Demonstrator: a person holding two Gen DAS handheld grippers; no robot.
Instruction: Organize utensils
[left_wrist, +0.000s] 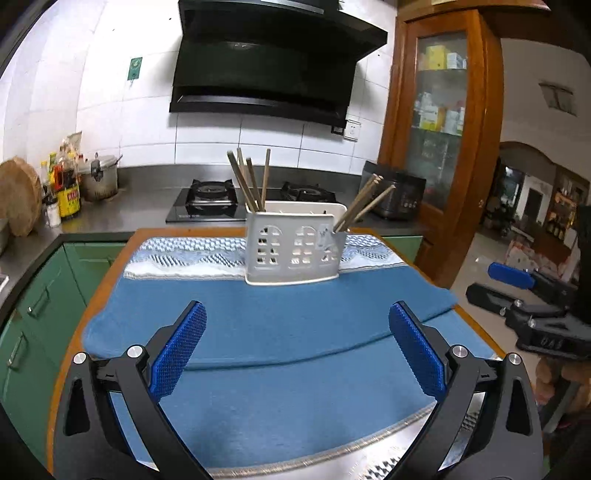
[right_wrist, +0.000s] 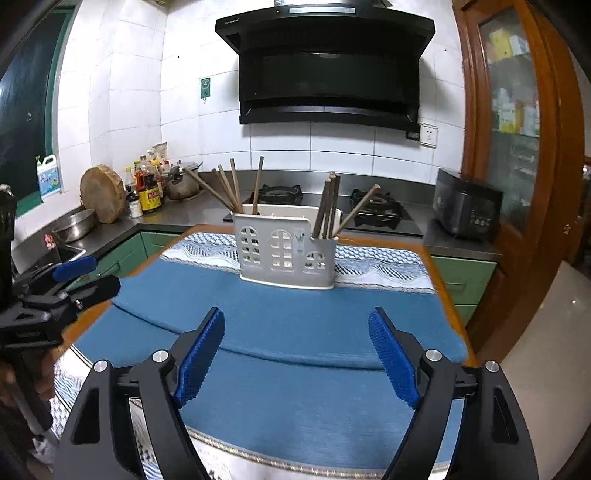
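Note:
A white plastic utensil holder (left_wrist: 293, 249) (right_wrist: 286, 253) stands upright on the far part of a blue cloth (left_wrist: 280, 325) (right_wrist: 295, 321). Several wooden chopsticks (left_wrist: 251, 181) (right_wrist: 231, 188) lean in its left compartment and several more chopsticks (left_wrist: 364, 201) (right_wrist: 332, 205) lean in its right compartment. My left gripper (left_wrist: 297, 321) is open and empty, above the cloth and short of the holder. My right gripper (right_wrist: 297, 326) is open and empty, also short of the holder. Each gripper shows at the edge of the other's view, the right gripper (left_wrist: 511, 275) off the table's right side, the left gripper (right_wrist: 74, 267) off its left.
The cloth lies on a wooden table (left_wrist: 79, 321) with orange edges. Behind are a steel counter with a gas hob (left_wrist: 207, 201), a black appliance (right_wrist: 467, 212), bottles (right_wrist: 147, 186), a pot (left_wrist: 99, 177), a round chopping board (right_wrist: 103, 194) and a wooden cabinet (left_wrist: 439, 110).

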